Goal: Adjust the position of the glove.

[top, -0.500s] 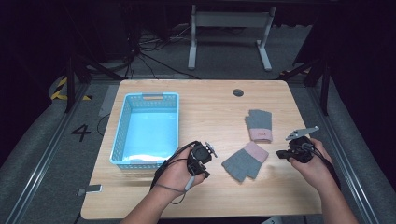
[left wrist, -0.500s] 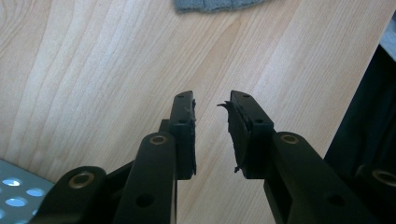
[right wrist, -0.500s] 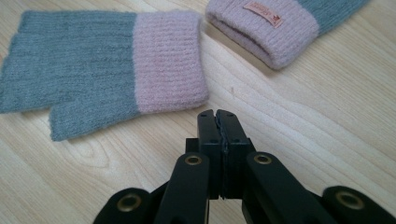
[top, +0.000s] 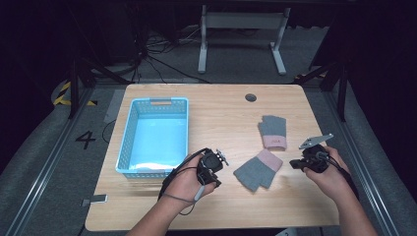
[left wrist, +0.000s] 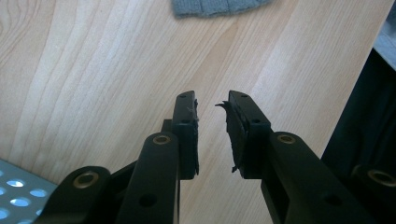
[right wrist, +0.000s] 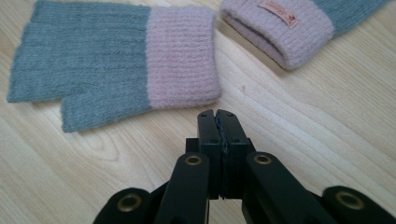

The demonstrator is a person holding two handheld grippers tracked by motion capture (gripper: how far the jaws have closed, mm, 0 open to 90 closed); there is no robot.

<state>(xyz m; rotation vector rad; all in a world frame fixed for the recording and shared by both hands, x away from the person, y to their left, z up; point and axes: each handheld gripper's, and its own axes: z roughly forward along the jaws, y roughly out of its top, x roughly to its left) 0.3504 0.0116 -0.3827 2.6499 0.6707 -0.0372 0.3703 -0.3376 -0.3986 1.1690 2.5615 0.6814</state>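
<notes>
1. Wood counter [top: 216,113] in a dark room: blue basket [top: 129,140] at left, two grey-pink gloves at right.
2. Near glove [top: 257,169] lies flat between both hands; far glove [top: 273,132] just beyond it, apart.
3. Left hand-held gripper [left wrist: 212,135]: jaws slightly parted, holding nothing, over bare wood beside the basket.
4. Right hand-held gripper [right wrist: 218,126]: jaws pressed together, empty, tips just short of the near glove's pink cuff.
5. Likely step: pick the near glove. Part the right jaws first, come in low, bite the cuff edge through both layers, lift clear before carrying to the basket.
</notes>
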